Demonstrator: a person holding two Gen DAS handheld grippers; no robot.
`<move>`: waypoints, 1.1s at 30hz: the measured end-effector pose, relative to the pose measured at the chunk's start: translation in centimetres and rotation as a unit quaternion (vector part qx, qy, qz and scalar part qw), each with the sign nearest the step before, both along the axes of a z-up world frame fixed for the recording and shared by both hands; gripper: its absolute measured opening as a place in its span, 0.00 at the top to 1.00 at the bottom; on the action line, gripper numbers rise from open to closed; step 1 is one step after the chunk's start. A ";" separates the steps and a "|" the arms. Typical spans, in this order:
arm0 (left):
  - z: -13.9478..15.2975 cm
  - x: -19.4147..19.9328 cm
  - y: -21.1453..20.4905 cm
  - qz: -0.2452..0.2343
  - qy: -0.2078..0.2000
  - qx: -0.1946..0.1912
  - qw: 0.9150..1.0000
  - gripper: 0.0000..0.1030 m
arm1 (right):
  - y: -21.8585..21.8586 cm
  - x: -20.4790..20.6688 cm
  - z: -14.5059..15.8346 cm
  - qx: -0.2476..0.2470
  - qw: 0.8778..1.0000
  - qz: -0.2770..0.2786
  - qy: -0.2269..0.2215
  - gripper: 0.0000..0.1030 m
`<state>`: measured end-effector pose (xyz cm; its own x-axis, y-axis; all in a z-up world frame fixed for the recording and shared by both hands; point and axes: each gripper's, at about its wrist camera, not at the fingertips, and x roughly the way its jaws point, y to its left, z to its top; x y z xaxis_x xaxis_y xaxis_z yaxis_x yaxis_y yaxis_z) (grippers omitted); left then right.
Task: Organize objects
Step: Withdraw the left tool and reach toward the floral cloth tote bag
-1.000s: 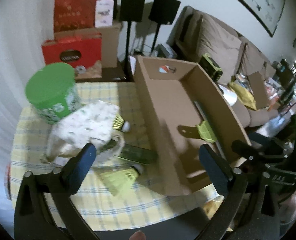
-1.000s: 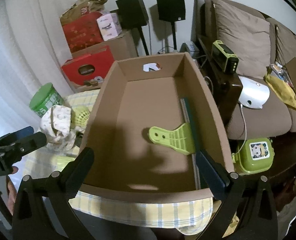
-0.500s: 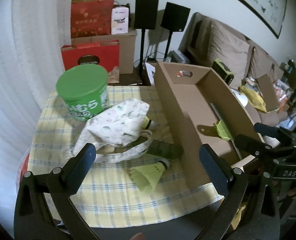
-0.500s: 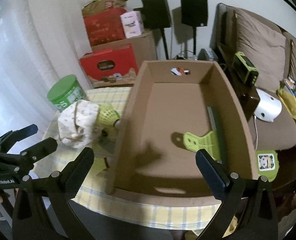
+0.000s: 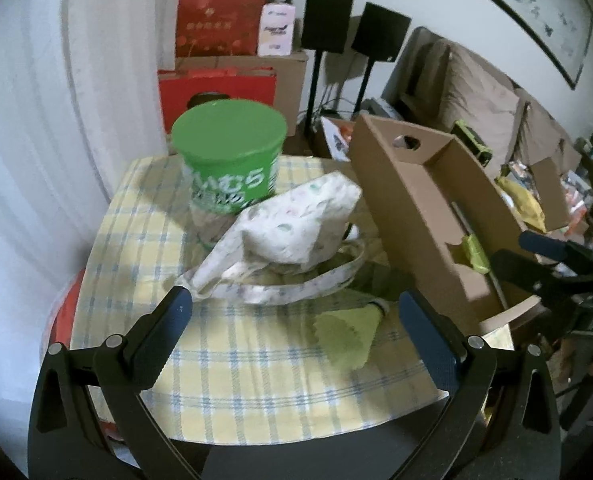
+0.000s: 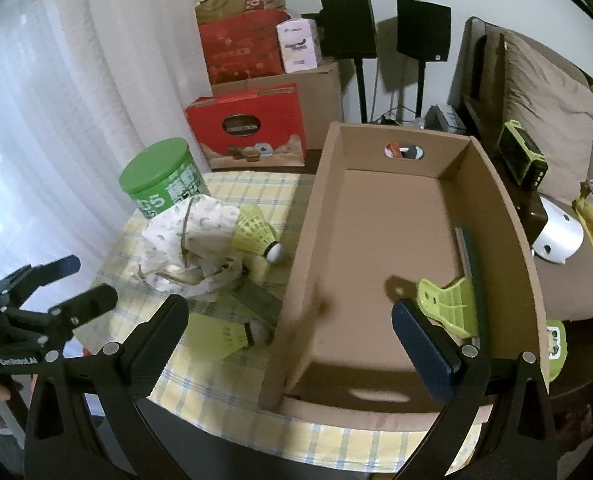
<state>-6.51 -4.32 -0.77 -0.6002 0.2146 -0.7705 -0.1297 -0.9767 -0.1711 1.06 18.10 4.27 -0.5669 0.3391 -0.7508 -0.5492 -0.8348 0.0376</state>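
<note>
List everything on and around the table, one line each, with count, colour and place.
cardboard box: 1, brown, right side of table, open top
clip: 1, lime green, inside box by its right wall
shuttlecocks: 2, yellow-green, one against the cloth bag, one near the table's front
cloth bag: 1, white patterned, left of box
canister: 1, green lid, behind bag
tablecloth: 1, yellow checked, covering table
gift boxes: 2, red, one on the floor behind the table, one stacked higher
speakers: 2, black, on stands
left claw: 1, black, open, over tablecloth
right claw: 1, black, open, at box front

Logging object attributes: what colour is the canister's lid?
Plain green; the canister lid shows best in the left wrist view.
</note>
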 end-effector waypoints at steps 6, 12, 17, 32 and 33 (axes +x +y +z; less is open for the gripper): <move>-1.1 -0.6 -2.5 0.027 -0.002 -0.001 1.000 0.00 | 0.0 -1.3 -0.1 0.000 1.000 0.012 0.005 0.01; -2.6 -2.4 -5.1 0.056 -0.015 0.002 0.998 0.00 | 0.3 -3.7 -0.1 -0.013 1.000 0.025 0.009 0.01; -4.0 -3.7 -5.7 0.057 -0.023 -0.015 0.998 0.00 | 0.6 -5.7 -0.5 -0.034 0.999 0.037 0.011 0.03; -7.0 -8.4 -1.7 -0.001 -0.006 -0.053 0.999 0.06 | 0.9 -6.9 -2.4 -0.045 0.998 0.046 -0.011 0.24; -7.2 -8.5 -1.5 -0.004 -0.005 -0.055 0.998 0.07 | 0.9 -6.8 -2.5 -0.046 0.998 0.047 -0.012 0.25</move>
<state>-14.97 -5.78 -7.98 -0.5905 0.1326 -0.7961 -0.1353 -0.9887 -0.0643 -5.75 19.04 1.74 -0.5739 0.2140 -0.7905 -0.4708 -0.8760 0.1046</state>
